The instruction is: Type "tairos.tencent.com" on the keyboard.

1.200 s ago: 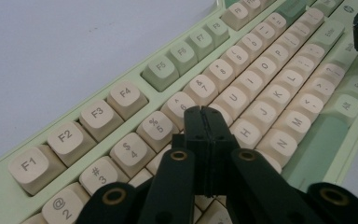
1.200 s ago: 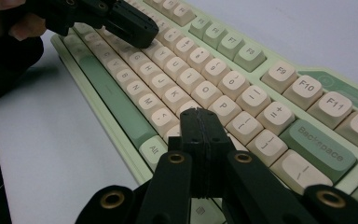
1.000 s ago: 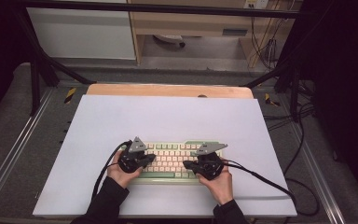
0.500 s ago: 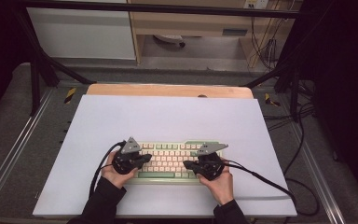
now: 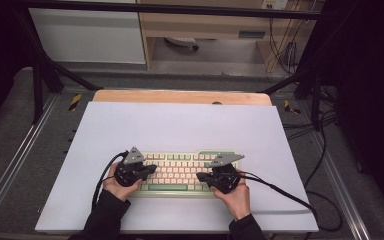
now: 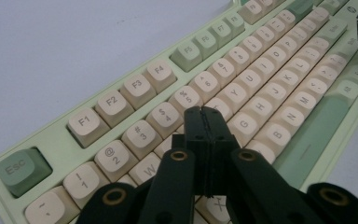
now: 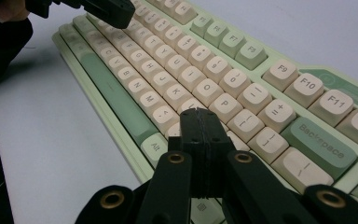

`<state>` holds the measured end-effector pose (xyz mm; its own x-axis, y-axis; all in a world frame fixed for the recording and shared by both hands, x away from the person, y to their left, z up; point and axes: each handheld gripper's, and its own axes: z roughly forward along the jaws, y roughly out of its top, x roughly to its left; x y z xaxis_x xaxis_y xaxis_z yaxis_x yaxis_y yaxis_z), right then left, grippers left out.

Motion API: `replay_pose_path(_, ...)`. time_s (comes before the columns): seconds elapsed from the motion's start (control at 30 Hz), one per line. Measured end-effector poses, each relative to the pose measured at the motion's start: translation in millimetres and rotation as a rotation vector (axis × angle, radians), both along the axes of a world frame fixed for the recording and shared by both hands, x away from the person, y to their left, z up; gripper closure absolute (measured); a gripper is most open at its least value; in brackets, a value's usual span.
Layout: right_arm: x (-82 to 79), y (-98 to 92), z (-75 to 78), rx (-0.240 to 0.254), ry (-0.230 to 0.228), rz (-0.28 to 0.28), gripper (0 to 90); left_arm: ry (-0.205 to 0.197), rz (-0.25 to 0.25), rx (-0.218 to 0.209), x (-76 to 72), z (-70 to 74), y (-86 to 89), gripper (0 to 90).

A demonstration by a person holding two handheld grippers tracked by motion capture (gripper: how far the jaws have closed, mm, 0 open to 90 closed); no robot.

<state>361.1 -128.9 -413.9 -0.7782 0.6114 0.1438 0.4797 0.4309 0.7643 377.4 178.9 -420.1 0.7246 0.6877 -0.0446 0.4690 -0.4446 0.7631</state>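
keyboard: looking like matt plastic, pale green case, cream and sage keycaps showing a soft, faintly grainy sheen
left gripper: appearing as black matt plastic, jaws showing brass-coloured metal bushings
right gripper: showing the same dull black plastic and brassy rivets
white sheet: lying smooth and matt, like paper or laminate
table edge: showing light bare wood
sleeve: looking like dark matt cloth
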Motion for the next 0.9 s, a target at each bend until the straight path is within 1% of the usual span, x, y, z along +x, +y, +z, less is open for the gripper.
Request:
replay_pose_path(0.33, 0.1, 0.3, -0.4, 0.003, 0.000, -0.001, 90.0, 0.005, 0.025, 0.006, 3.6, -3.6, 4.6, 89.7)
replay_pose_path(0.5, 0.0, 0.3, -0.3, 0.002, 0.002, 0.000, 90.0, 0.007, 0.027, 0.012, 4.6, -5.7, 4.7, 89.8)
replay_pose_path(0.9, 0.0, 0.4, -0.6, 0.001, 0.002, 0.001, 90.0, 0.006, 0.023, 0.010, 5.1, -7.3, 4.3, 89.8)
